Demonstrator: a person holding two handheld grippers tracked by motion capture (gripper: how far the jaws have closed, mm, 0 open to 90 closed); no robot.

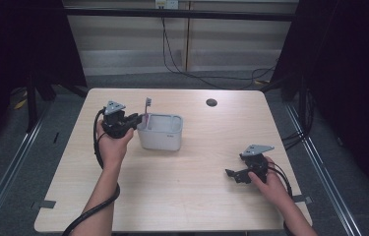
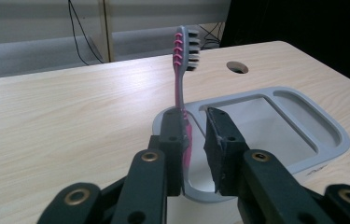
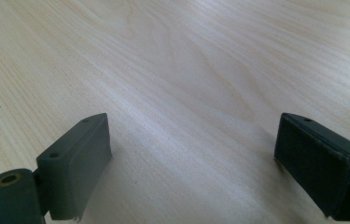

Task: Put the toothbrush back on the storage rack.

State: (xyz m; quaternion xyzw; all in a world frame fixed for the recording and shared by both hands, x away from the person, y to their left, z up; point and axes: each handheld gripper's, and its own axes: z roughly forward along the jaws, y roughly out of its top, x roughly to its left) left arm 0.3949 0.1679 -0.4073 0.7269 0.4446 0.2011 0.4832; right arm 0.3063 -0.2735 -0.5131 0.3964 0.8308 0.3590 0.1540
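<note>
Toward the tabletop's (image 1: 192,196) left-rear area, the left gripper (image 1: 134,120) sits at the left wall of a grey rectangular container (image 1: 160,132). In the left gripper view its jaws are spread a little, and a pink and grey toothbrush (image 2: 182,88) stands upright between them, against the left jaw; the right jaw stands clear of it. The toothbrush handle drops into the container's near corner, bristle head uppermost. The container has a large compartment and a narrower one along its far side. Between the container and the tabletop's left edge lies a bare strip of wood occupied by the left hand (image 1: 113,145) only. Behind the container, near the rear edge, a round cable hole (image 1: 211,102) is set in the surface. Bare wood runs from the container across the middle and along the front edge. Near the front-right corner, the right gripper (image 1: 231,173) rests low over the surface, jaws spread wide, with plain wood between them. Dark cables cross the floor beyond the rear edge.
</note>
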